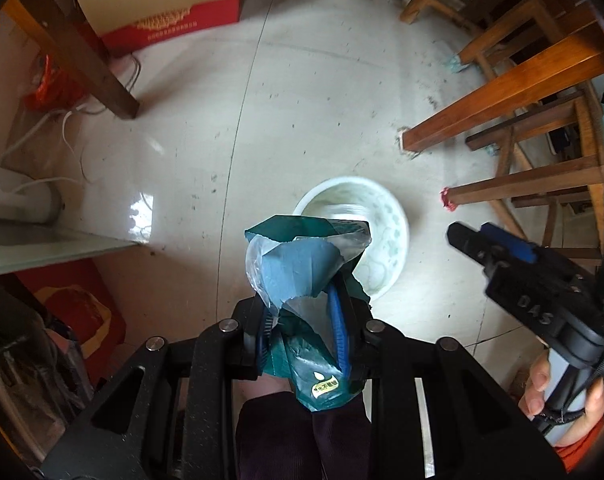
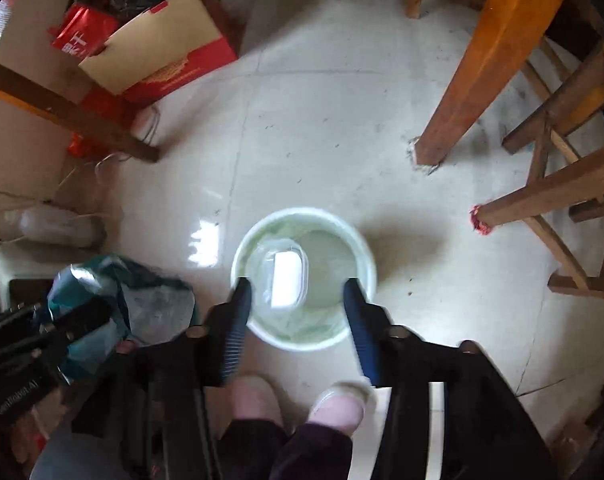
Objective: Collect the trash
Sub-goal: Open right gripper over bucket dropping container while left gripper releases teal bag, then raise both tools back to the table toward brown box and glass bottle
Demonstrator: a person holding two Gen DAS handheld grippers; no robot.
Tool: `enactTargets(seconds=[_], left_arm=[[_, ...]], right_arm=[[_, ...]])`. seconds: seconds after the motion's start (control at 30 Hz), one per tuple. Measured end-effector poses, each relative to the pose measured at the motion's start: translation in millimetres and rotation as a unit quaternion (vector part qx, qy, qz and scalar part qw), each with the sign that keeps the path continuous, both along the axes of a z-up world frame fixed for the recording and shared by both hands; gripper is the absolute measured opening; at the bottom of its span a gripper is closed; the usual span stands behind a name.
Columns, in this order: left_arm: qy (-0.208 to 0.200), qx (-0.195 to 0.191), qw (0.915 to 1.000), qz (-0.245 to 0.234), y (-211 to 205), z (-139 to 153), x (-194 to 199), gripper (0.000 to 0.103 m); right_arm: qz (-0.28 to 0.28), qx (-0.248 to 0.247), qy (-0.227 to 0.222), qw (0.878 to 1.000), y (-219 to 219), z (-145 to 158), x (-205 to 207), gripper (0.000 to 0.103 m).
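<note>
My left gripper is shut on a crumpled teal and silver foil wrapper, held above the floor just near and left of a white round bin. The wrapper also shows at the left of the right wrist view. My right gripper is open and empty, its fingers spread above the bin. A clear plastic container with a white lid lies inside the bin. The right gripper appears at the right of the left wrist view.
Wooden table and stool legs stand to the right, one with a red scrap at its foot. A red and tan cardboard box and a dark table leg are at the upper left. My feet are below.
</note>
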State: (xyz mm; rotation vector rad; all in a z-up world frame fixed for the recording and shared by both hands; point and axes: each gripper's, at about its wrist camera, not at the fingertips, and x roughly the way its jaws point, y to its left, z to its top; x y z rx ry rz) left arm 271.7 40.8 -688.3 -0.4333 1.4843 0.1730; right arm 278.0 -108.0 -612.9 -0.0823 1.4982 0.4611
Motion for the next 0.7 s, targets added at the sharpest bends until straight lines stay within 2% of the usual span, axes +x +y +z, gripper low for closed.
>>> enactTargets(seconds=[0.13,0.3,0.33,0.37,0.4,0.43,0.6,0.7], left_arm=[[0.003,-0.016,0.9999,-0.005,-11,-13,7,0.026],[-0.003,-0.037,0.9992,-0.018,-33,-24,24,0.026],[-0.001,-0.042,0.9989,-0.021,-38,-27,30,0.032],[0.008,-0.046,0.9987,-0.021,-42,-32,35,0.053],[0.021,-0.049,0.9984,-0.020,-44,-36,38,0.064],[0.028,-0.052,0.9982,-0.014,-46,-39,41,0.070],[0.039,-0.049,0.9980,0.000,-48,-34,42,0.070],[0.032,-0.032,0.9989,-0.012,-48,-10,41,0.070]], right_arm=[[-0.023,0.011,0.022,0.999,-12,-3,0,0.046],[-0.044,0.004,0.018,0.999,-31,6,-2,0.046],[-0.045,-0.001,0.013,0.999,-35,10,-2,0.046],[-0.044,-0.008,0.007,0.999,-39,15,-1,0.046],[-0.041,-0.013,0.003,0.999,-42,15,0,0.046],[-0.039,-0.019,-0.002,0.999,-45,19,1,0.046],[-0.045,-0.017,-0.011,0.999,-54,37,6,0.046],[-0.050,-0.011,-0.013,0.999,-54,49,9,0.046]])
